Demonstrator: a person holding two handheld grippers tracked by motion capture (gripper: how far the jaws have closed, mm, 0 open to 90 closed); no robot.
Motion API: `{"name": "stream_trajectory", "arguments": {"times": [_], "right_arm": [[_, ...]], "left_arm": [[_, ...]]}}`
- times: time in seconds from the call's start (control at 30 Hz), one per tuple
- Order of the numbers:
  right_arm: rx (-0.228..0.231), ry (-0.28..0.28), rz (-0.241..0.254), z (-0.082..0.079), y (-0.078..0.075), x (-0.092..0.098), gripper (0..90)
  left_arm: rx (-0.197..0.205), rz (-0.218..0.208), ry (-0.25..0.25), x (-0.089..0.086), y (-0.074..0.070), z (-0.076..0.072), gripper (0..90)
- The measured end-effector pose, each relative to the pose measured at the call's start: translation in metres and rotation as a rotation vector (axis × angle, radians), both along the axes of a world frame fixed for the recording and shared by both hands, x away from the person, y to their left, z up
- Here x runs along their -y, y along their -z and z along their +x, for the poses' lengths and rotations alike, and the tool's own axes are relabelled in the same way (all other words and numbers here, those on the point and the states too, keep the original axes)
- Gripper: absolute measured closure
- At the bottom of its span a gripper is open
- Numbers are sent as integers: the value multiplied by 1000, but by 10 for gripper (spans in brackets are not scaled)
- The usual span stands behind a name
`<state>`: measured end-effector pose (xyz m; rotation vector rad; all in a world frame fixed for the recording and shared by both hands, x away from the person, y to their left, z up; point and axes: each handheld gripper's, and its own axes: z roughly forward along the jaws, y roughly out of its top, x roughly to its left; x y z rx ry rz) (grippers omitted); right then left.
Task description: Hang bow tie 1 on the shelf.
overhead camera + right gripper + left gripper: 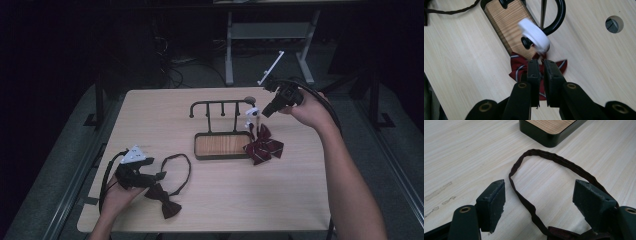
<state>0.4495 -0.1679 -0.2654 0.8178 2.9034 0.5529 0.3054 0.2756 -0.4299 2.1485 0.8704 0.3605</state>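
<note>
right tongs [540, 65] nearly clenched by the striped bow tie's [263, 145] white strap [535, 35], looped on far-right rack [222, 103] hook | left tongs [539, 203] released, straddling dark bow tie's [164, 198] band near-left on counter [225, 190], so you're lined up to grab it

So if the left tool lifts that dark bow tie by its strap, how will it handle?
Probably floppy: the dark bow tie's strap lies flat on the table in a loose, wavy loop, so it should sag and dangle. Likely light, being thin fabric. The bow would probably swing below the left tool, whose jaws stand open around the strap.
</note>
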Motion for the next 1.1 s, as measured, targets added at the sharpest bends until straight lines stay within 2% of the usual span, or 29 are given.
{"name": "stream_trajectory", "arguments": {"times": [0.47,0.73,1.1], "right_arm": [[-11,-5,18,-9,7,9,795],[-30,-17,48,-18,19,16,746],[-33,-27,58,-28,31,21,729]], "left_arm": [[-3,5,2,1,0,0,266],[-7,3,2,2,1,0,266],[-9,2,3,2,2,0,266]]}}
